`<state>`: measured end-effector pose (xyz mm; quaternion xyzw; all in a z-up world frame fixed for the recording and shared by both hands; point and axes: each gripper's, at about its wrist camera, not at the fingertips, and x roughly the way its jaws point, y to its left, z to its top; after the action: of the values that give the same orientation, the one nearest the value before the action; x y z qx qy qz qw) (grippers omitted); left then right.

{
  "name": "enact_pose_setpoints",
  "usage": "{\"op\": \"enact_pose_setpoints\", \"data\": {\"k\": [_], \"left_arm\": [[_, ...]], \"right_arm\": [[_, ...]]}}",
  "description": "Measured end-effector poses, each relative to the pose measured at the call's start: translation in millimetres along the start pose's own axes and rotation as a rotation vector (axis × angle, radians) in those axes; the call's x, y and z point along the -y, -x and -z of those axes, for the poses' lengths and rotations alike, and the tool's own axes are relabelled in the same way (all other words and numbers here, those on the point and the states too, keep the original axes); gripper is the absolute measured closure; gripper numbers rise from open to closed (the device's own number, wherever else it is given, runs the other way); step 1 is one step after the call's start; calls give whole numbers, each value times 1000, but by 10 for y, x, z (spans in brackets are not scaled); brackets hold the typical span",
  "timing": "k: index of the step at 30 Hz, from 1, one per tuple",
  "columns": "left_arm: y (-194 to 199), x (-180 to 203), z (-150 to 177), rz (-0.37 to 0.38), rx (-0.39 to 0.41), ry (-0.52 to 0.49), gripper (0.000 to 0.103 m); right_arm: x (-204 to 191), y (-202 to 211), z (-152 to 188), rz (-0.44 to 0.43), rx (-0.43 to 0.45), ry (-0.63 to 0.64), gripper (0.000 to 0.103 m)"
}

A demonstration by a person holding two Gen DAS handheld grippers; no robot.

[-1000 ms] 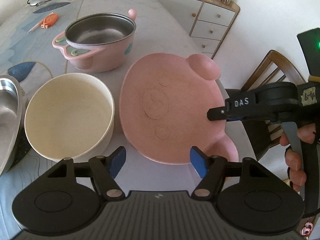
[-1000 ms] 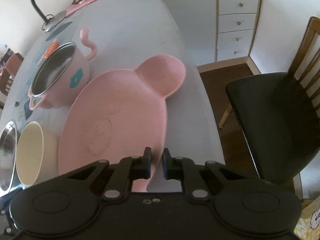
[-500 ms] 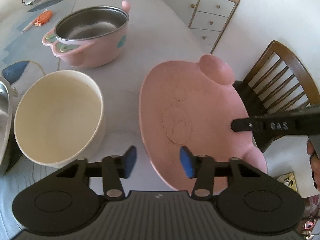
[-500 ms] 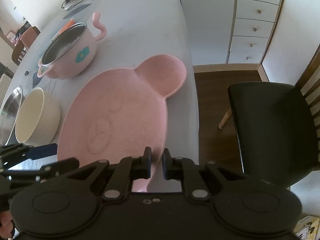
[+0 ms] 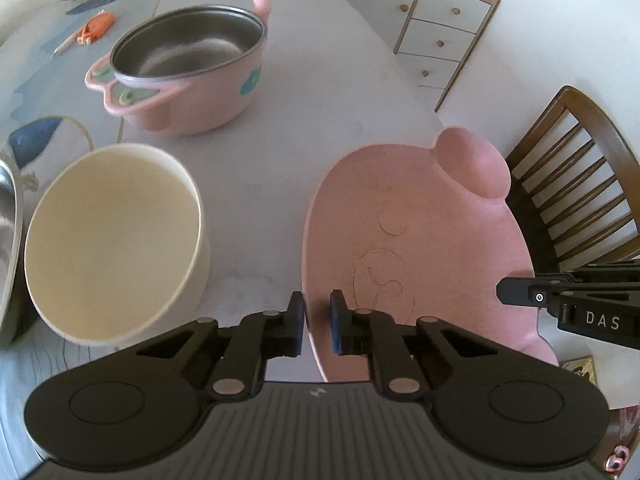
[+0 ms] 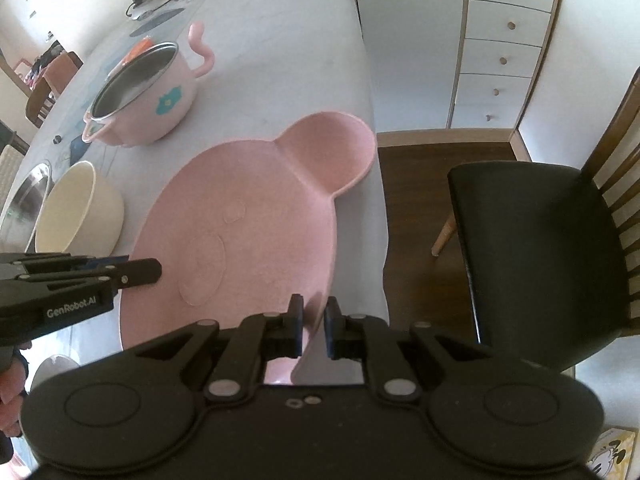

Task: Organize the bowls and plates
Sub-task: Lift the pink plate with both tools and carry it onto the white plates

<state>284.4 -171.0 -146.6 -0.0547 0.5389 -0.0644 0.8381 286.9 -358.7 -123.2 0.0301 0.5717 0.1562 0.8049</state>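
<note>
The left claw (image 5: 317,322) is clamping the near left rim of the pink bear-shaped plate (image 5: 424,240), its jaws having just been closing onto that edge; a second ago they were standing wide apart short of the plate. The right claw (image 6: 311,326) is gripping the plate's near right rim, jaws together on it, as in the earlier frames. The plate is lying at the table's (image 5: 320,80) right edge with nothing in it, one ear reaching past the edge toward the wooden chair (image 5: 580,184); it is sitting further right than a second ago. Left of it, well apart now, the cream bowl (image 5: 116,240) is standing empty. Beyond that, the pink steel-lined pot (image 5: 184,68) is sitting empty too. At the far left, a steel bowl's (image 5: 10,232) rim is showing, contents hidden.
</note>
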Motion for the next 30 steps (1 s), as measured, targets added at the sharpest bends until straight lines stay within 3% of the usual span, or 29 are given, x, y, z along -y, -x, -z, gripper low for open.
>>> {"op": "enact_pose_setpoints", "data": {"k": [13, 30], "left_arm": [[601, 143, 282, -16, 38, 62, 91], [1387, -33, 1161, -130, 92, 258, 91]], "right_arm": [[-56, 538, 202, -48, 28, 37, 93], [-630, 926, 646, -152, 16, 235, 94]]}}
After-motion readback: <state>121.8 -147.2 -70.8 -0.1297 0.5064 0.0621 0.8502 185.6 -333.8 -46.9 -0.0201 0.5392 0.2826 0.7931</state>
